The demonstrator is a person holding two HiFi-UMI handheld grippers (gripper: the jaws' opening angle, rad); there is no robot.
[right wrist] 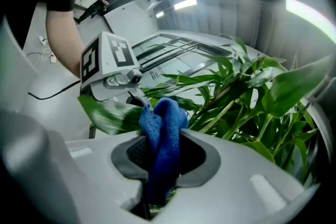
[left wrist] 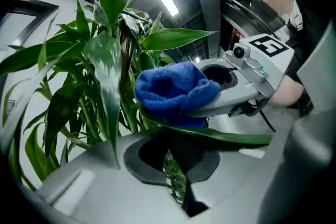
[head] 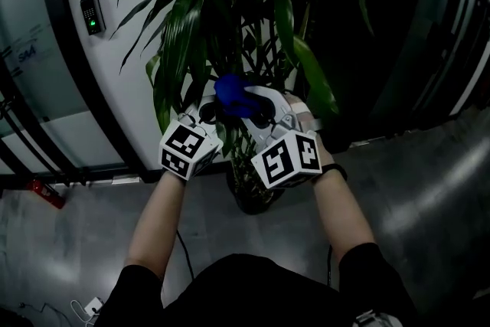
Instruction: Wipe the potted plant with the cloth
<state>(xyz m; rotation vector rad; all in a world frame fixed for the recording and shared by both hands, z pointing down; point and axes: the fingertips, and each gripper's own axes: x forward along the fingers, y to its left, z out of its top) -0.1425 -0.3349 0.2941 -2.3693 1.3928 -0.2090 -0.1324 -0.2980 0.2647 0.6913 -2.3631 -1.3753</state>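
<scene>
The right claw (right wrist: pixel 160 144) is clenched on a blue cloth (right wrist: pixel 163 131). The cloth is pinched between the dark pads, with a folded bunch standing up past the jaw tips and a tail hanging down through the narrow gap. In the left gripper view that bunch sits just above a long green leaf (left wrist: pixel 220 137) and seems to touch it.

The left claw (left wrist: pixel 176 138) is drawn almost fully together on this leaf. The blade lies across the tips of its pads and runs out to one side, under the right claw. Only a thin slit shows between the jaws lower down.

In the head view both claws are raised side by side, close together, in the lower foliage of the potted plant (head: pixel 222 4), with the cloth between them at the front. The dark pot (head: pixel 249 199) stands on the floor (head: pixel 429 188) below the person's wrists.

Stems and leaves crowd the claws ahead and on both sides. A white wall (head: pixel 115 88) with a dark vertical frame and a small reader showing a green light (head: pixel 92 14) rises close behind the plant on the left. To the right the background is dark. The grey floor around the pot is open, with a thin cable (head: pixel 184 249) trailing beside the person's left arm.
</scene>
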